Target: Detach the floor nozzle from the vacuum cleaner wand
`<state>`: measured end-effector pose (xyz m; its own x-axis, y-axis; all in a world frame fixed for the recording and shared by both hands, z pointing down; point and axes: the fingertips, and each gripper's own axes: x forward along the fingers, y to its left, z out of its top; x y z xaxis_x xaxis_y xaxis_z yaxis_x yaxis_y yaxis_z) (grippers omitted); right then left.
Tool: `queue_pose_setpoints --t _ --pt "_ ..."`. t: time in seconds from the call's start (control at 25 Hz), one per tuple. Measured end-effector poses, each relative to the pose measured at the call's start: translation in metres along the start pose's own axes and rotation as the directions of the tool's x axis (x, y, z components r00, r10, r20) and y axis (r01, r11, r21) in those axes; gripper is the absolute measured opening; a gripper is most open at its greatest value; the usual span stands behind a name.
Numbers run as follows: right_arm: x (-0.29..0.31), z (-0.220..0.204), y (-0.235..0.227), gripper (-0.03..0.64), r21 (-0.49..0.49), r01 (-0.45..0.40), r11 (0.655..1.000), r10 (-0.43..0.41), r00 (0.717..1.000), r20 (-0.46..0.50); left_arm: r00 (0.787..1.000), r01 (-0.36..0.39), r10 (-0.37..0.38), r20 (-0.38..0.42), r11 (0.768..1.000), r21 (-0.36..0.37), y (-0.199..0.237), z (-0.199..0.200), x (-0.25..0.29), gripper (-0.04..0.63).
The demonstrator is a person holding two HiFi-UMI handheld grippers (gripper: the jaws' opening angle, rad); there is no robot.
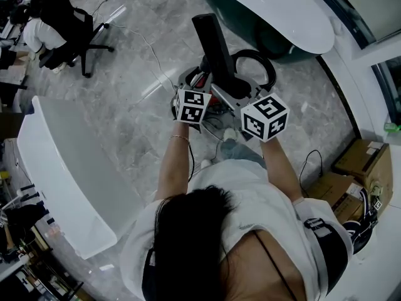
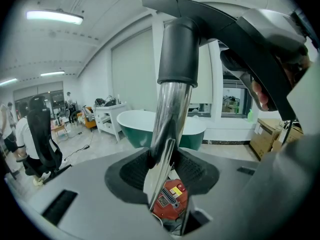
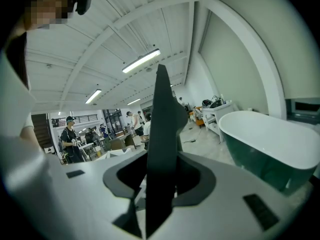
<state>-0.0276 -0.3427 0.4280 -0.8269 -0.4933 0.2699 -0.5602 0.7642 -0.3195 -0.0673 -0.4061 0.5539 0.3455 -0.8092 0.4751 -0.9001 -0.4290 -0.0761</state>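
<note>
In the head view the black floor nozzle point(image 1: 213, 42) sticks up and away from me, above both marker cubes. My left gripper point(image 1: 199, 83) is shut on the chrome wand point(image 2: 167, 129), which runs up between its jaws point(image 2: 162, 171) into a black collar point(image 2: 179, 54). Below the jaws shows the red vacuum body point(image 2: 170, 199). My right gripper point(image 1: 237, 91) comes in from the right side. Its jaws point(image 3: 160, 181) are closed on a flat black part of the nozzle point(image 3: 162, 134), which stands upright between the pads. The joint between wand and nozzle is hidden by the grippers in the head view.
A black hose loop point(image 1: 260, 64) lies on the marble floor behind the grippers. A green and white bathtub point(image 1: 269, 11) stands beyond it. An office chair point(image 1: 69, 24) is far left, a white counter point(image 1: 62, 168) on my left, cardboard boxes point(image 1: 363, 162) on my right.
</note>
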Motion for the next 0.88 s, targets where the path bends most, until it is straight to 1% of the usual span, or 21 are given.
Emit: queue_pose_setpoints --t 0.16,0.32,0.52,0.64,0.76,0.8,0.88 --pt "-0.0022 -0.0016 0.0001 0.158 -0.013 -0.008 1.000 0.008 1.000 -0.001 1.000 0.000 0.000 0.004 1.000 0.000 -0.0026 -0.0008 -0.0002 0.156" --pt "-0.0032 0.0006 -0.0004 0.152 0.078 -0.040 0.996 0.037 0.999 0.029 1.000 0.000 0.000 0.007 1.000 -0.004 -0.0025 0.0001 -0.0008 0.156" --pt "-0.0010 0.0038 0.0003 0.140 0.187 -0.092 0.978 0.079 0.994 0.076 1.000 0.011 -0.011 0.008 1.000 0.000 0.0003 -0.0004 -0.0009 0.156" --pt "-0.0004 0.0043 0.0009 0.137 0.257 -0.148 0.955 0.125 0.987 0.102 1.000 0.014 -0.014 0.011 1.000 0.000 0.0012 -0.0009 -0.0002 0.156" --pt "-0.0003 0.0038 0.0016 0.132 0.345 -0.219 0.913 0.178 0.973 0.145 1.000 0.018 -0.018 0.013 1.000 -0.001 0.0026 -0.0014 0.0002 0.156" --pt "-0.0009 0.0040 0.0011 0.132 0.361 -0.234 0.902 0.189 0.969 0.157 1.000 0.018 -0.018 0.014 1.000 -0.003 0.0026 -0.0011 0.0003 0.156" --pt "-0.0026 0.0046 0.0000 0.130 0.371 -0.251 0.894 0.199 0.965 0.173 1.000 0.020 -0.019 0.016 1.000 -0.009 0.0018 -0.0005 0.0009 0.156"
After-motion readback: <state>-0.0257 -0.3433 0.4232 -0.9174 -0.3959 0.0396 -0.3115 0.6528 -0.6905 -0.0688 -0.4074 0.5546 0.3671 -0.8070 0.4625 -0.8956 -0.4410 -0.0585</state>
